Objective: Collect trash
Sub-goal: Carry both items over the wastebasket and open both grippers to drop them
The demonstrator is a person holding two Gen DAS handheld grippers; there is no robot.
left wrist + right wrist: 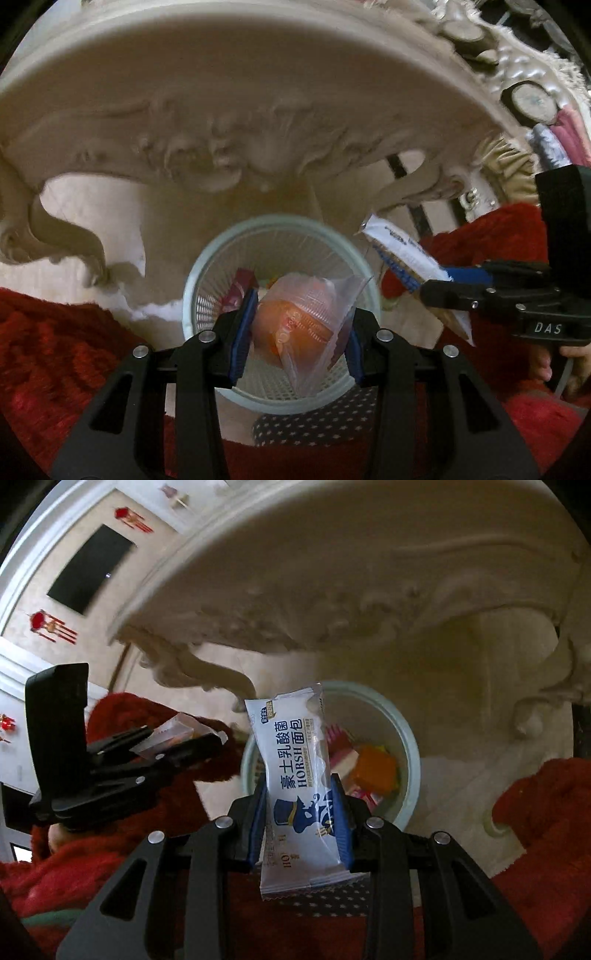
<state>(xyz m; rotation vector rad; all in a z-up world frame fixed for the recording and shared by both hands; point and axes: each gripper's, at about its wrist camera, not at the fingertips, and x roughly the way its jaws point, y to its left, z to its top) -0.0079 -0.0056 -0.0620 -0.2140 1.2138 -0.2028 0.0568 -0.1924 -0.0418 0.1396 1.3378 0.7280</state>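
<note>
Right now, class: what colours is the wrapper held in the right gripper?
The wrapper is white with dark blue print, clearest in the right wrist view.

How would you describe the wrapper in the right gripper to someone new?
Find the pale round bin under the carved table. Above its rim, the right gripper clamps a white-and-blue bread wrapper, unlike the clear orange packet opposite.

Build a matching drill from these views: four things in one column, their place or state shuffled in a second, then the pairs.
1. clear orange packet
2. white bread wrapper
3. pale waste basket
4. carved table

A. above the basket
B. clamped in right tool
C. on the floor, trash inside
D. clamped in left tool

Pairs: 1-D, 2-B, 3-C, 4-A
</note>
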